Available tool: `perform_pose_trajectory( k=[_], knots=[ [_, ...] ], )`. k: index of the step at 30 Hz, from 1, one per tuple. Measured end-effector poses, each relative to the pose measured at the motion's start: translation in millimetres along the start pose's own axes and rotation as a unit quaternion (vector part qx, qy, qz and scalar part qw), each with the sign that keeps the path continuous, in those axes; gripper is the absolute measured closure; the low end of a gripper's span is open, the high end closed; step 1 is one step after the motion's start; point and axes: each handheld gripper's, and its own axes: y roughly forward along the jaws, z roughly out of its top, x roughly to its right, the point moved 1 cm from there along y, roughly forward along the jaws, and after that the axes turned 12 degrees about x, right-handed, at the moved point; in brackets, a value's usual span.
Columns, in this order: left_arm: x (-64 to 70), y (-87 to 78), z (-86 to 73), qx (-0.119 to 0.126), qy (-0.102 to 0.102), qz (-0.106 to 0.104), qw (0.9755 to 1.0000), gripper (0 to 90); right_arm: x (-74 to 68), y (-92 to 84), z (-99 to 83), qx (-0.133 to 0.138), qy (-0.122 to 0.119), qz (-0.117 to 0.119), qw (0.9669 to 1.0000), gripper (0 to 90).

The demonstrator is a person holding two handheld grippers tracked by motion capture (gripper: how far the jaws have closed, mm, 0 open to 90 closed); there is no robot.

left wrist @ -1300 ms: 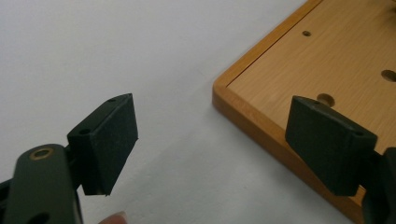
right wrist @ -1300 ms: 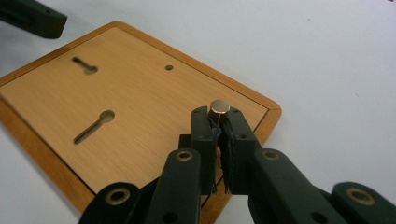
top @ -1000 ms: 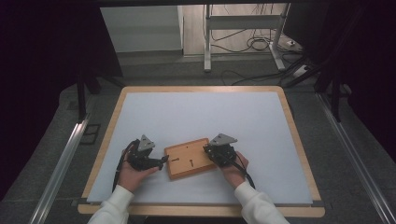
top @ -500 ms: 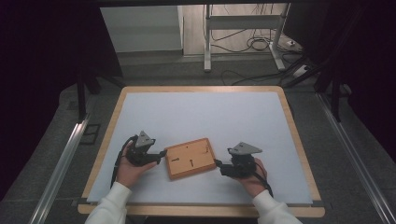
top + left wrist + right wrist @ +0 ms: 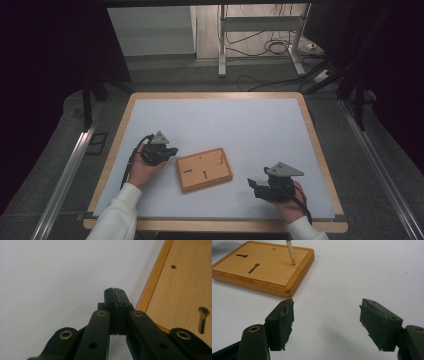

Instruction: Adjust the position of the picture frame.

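Note:
A flat wooden board (image 5: 204, 169) with keyhole slots lies on the white table top, and a thin metal pin (image 5: 290, 252) stands upright in it near one corner. My left gripper (image 5: 173, 151) sits just left of the board (image 5: 180, 290), jaws pressed together on nothing, tips beside its rim. Lower right of the board (image 5: 262, 267), my right gripper (image 5: 253, 186) rests with its jaws wide apart and nothing between them; the right gripper (image 5: 325, 323) points toward the board from a short distance.
The white sheet is framed by a wooden table border (image 5: 320, 145). Beyond the far edge are a metal stand (image 5: 260, 35), cables on the floor (image 5: 275, 47), and aluminium rails (image 5: 65, 175) along both sides.
My right gripper has let go of the board, opened, and pulled back to the lower right. The left gripper has drawn slightly left off the board. The board has turned a little.

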Motion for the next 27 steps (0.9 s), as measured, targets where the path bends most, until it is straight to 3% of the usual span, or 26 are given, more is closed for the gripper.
perform_pose_trajectory(
  k=[8, 12, 18, 27],
  knots=[
    [6.7, 7.5, 0.6, -0.012, 0.018, -0.019, 0.9996, 90.0, 1.8, -2.3, -2.5, -0.003, -0.001, -0.006, 1.0000, 26.8],
    [10.4, 11.1, 0.2, -0.024, 0.037, -0.012, 0.9990, 90.0, 1.4, -1.6, -3.2, -0.005, -0.004, -0.006, 1.0000, 26.7],
    [9.6, 9.3, -2.0, -0.027, 0.035, -0.023, 0.9988, 90.0, 1.8, -0.9, -3.2, -0.006, -0.005, -0.006, 0.9999, 26.7],
    [34.1, 0.1, -5.8, -0.036, 0.065, -0.041, 0.9964, 90.0, 5.1, 1.1, -3.2, -0.010, -0.004, -0.010, 0.9999, 26.7]
  ],
)
